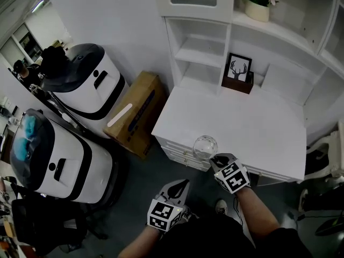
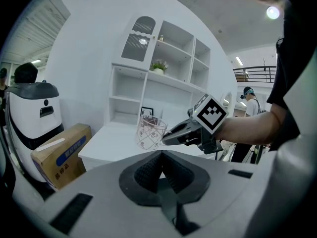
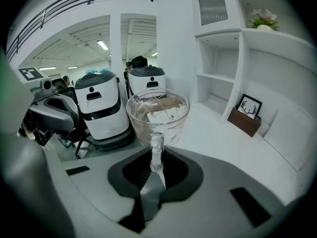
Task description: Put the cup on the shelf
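Observation:
A clear glass cup with a faint pattern hangs over the front edge of the white desk. My right gripper is shut on its handle. In the right gripper view the cup stands upright just beyond the right gripper, its handle pinched between the jaws. My left gripper is lower, off the desk's front, shut with nothing in it. The left gripper view looks past the left gripper at the cup and the right gripper. The white shelf unit rises at the desk's back.
A framed deer picture stands at the back of the desk, and a potted plant sits on an upper shelf. A cardboard box and two white robots stand on the floor to the left. A chair is at right.

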